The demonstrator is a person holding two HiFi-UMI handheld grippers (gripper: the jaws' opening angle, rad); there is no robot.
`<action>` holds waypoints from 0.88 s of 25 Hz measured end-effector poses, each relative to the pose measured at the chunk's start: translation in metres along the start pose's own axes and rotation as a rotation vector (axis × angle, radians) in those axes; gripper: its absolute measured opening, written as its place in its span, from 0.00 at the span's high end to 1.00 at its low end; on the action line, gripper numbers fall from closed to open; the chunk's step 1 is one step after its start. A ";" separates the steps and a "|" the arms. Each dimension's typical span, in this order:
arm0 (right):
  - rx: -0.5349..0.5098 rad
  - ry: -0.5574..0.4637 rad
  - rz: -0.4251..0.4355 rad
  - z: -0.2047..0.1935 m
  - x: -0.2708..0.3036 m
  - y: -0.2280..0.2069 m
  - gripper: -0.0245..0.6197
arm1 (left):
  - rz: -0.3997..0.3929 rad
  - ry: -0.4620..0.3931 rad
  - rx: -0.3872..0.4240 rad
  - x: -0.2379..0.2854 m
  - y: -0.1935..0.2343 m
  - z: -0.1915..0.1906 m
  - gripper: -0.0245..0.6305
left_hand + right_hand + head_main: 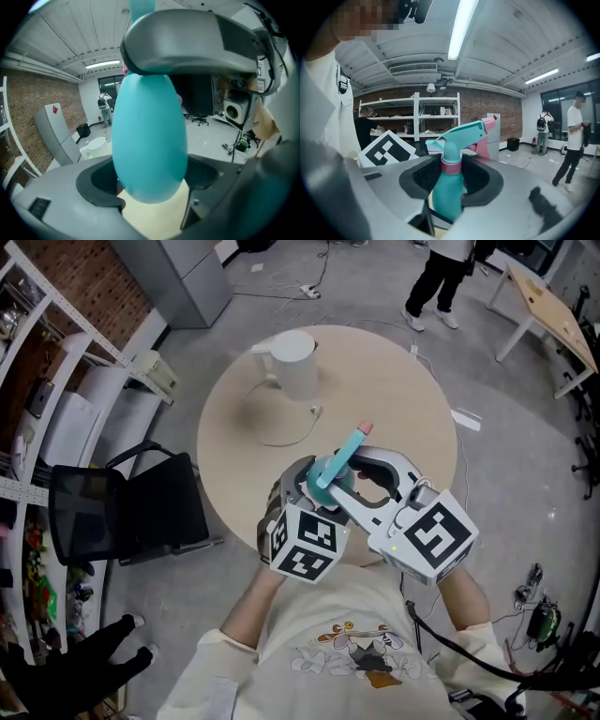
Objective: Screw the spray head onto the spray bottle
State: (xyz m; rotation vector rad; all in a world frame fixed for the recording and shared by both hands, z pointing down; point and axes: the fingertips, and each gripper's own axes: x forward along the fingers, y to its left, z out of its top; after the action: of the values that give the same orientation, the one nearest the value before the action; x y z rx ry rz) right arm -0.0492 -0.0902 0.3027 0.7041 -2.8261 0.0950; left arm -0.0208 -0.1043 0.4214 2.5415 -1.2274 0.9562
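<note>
The head view alone shows the setting: a round worktop [234, 427] with a white jug [295, 362] near its far edge, and both tools held together over its near edge. There the spray bottle [330, 479] is mostly hidden between the tools, and only its spray head [349, 448] pokes out, pointing towards the worktop's middle.

The left gripper view fills in the bottle's body: a smooth, plain teal, egg-shaped form [150, 140] with its rounded bottom between the 2 dark pads of the left tool [152, 185], which are clamped on it from both sides. A grey jaw of the right tool [187, 42] crosses just above, hiding the bottle's top.

The right gripper view shows that top. The right tool [449, 171] is closed on the pink collar [451, 166] at the bottle's neck, 1 pad on each side. The teal spray head [461, 133] sits on the neck, upright in this view (whether the collar is fully tightened cannot be told). It has a pink nozzle tip [489, 123] and a pink trigger. The left tool's marker cube [386, 147] shows just beyond.
</note>
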 end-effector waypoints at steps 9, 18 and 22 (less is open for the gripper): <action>0.066 0.008 0.089 -0.006 -0.011 0.001 0.74 | -0.094 -0.035 0.019 -0.006 0.001 0.003 0.33; 0.090 0.028 0.176 -0.031 -0.045 -0.014 0.61 | -0.201 -0.072 0.110 -0.026 0.009 0.006 0.33; 0.083 -0.052 0.310 -0.002 -0.057 -0.013 0.59 | -0.351 -0.064 0.205 -0.039 -0.010 0.004 0.33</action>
State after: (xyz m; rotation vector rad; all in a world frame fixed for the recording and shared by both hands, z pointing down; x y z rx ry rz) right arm 0.0063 -0.0752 0.2915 0.2810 -2.9739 0.2492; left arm -0.0292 -0.0739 0.3959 2.8339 -0.6873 0.9646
